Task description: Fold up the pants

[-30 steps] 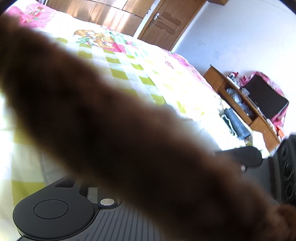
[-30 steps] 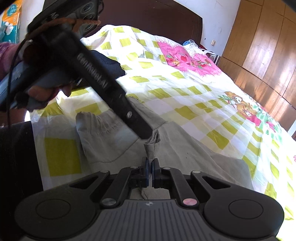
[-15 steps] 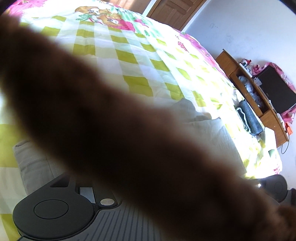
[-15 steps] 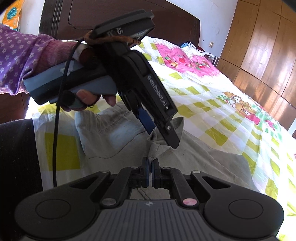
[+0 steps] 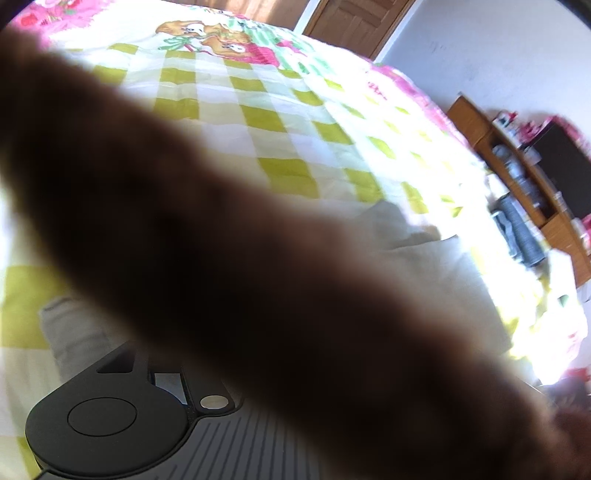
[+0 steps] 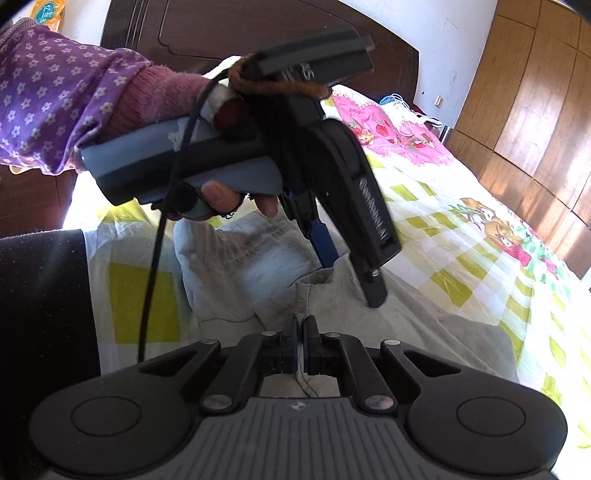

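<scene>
Checked quilt (image 6: 461, 236) covers the bed, grey pants (image 6: 258, 269) spread on it at the near edge. Right gripper (image 6: 300, 345) pinched together on a raised fold of pants. Just beyond, left gripper (image 6: 351, 280) angles down, tips at the fabric; can't tell if it's apart or clamped. Left view mostly blocked by a blurred brown cord (image 5: 258, 277). Headboard (image 6: 221, 33) and wardrobe (image 6: 535, 110) behind.
</scene>
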